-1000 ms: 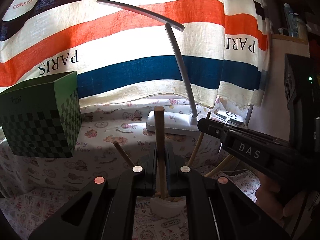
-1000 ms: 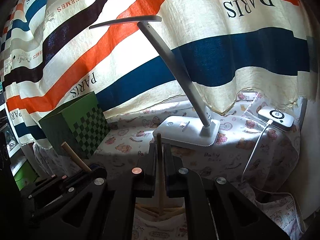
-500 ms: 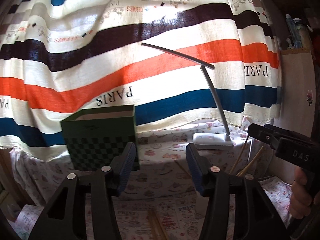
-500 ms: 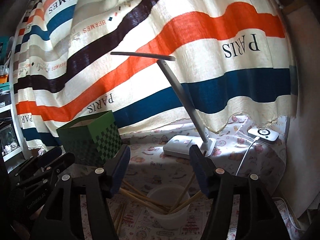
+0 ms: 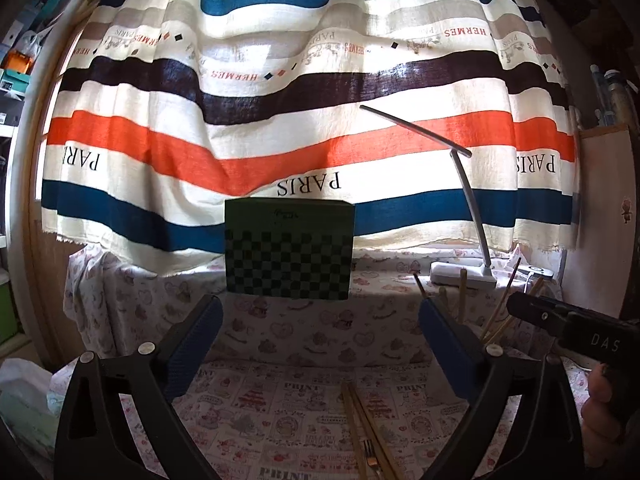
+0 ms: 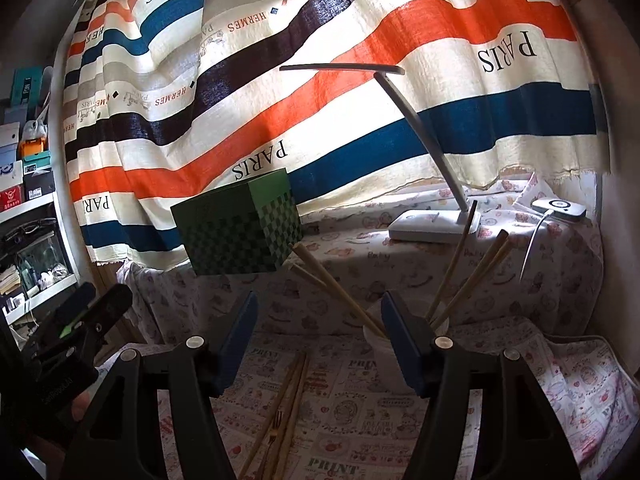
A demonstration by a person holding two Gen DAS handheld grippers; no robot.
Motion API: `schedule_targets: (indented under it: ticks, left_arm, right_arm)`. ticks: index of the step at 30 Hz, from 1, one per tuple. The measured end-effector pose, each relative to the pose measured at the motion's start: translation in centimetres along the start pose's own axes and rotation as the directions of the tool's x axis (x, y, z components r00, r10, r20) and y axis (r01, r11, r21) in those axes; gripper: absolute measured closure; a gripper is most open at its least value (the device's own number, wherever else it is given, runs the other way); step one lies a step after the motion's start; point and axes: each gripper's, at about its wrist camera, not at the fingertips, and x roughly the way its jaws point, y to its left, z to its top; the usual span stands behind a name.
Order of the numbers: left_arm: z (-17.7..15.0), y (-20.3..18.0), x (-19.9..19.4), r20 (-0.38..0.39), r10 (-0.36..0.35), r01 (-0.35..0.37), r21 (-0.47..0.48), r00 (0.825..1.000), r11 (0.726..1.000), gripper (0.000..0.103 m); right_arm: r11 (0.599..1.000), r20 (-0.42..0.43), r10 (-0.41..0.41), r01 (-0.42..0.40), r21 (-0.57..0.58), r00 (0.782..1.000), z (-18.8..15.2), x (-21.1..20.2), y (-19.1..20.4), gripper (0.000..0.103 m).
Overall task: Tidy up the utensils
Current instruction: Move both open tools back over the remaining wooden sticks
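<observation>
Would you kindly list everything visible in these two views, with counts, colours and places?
Chopsticks in cup: several, pale wood, leaning outward from the cup.
Cup: one, white, on the cloth, partly hidden behind the right gripper's finger.
Loose chopsticks: a few, pale wood, flat on the cloth near the camera.
Small fork: one, metallic, among the loose chopsticks.
Box: one, green checked, back of table.
Desk lamp: one, white and grey, back right.
Small white device: one, cabled, far right.
Curtain: one, striped, behind.
Tablecloth: one, printed, pinkish.
Shelves of boxes: far left.
Left gripper: black, jaws opening, nothing between.
Right gripper: black, open, empty.
</observation>
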Motion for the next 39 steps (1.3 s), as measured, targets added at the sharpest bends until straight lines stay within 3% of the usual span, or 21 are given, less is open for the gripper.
schedule_targets:
  ticks: [2,8,16,22,25,28,32,35,39]
  left_arm:
    - [-1.3,0.5,0.5,-0.019,0.043,-0.042,0.01,0.999,0.999,0.005]
    - [-4.2,1.8,2.6,-0.138,0.044,-0.049,-0.028,0.989,0.998,0.005]
    - [-5.9,2.4,4.8,-0.284,0.07,-0.089,-0.054,0.956,0.995,0.004]
    - [-7.0,3.5,6.2,-0.333,0.115,-0.146,-0.071,0.936,0.987,0.004]
    - [-7.8,4.2,7.6,-0.395,0.131,-0.177,-0.082,0.909,0.981,0.004]
    - [-8.2,4.5,8.1,-0.405,0.158,-0.201,-0.065,0.9,0.978,0.004]
    - [-8.4,4.4,8.2,-0.415,0.13,-0.174,-0.07,0.9,0.982,0.004]
    - [-8.7,4.1,8.6,-0.427,0.146,-0.183,-0.047,0.893,0.982,0.004]
    - [-8.9,4.1,8.9,-0.433,0.166,-0.205,-0.043,0.886,0.978,0.004]
  right_arm:
    - [1.0,-0.011,0.003,-0.003,0.006,1.0,-0.7,0.4,0.0,0.037]
    - [0.999,-0.087,-0.04,0.039,-0.011,0.995,-2.6,2.8,-0.6,0.037]
    - [0.996,-0.203,-0.089,0.091,0.001,0.975,-4.0,4.7,-1.6,0.034]
    - [0.993,-0.247,-0.111,0.119,0.018,0.963,-4.7,6.0,-2.2,0.033]
    - [0.991,-0.302,-0.104,0.124,0.048,0.948,-5.3,7.1,-2.8,0.033]
    - [0.989,-0.328,-0.124,0.143,0.036,0.937,-5.8,7.8,-2.9,0.033]
    - [0.989,-0.352,-0.125,0.144,0.027,0.927,-6.3,8.4,-2.7,0.033]
    - [0.98,-0.347,-0.198,0.188,-0.062,0.917,-6.8,8.8,-1.7,0.033]
    - [0.989,-0.439,-0.144,0.12,-0.083,0.887,-7.9,9.9,-0.9,0.033]
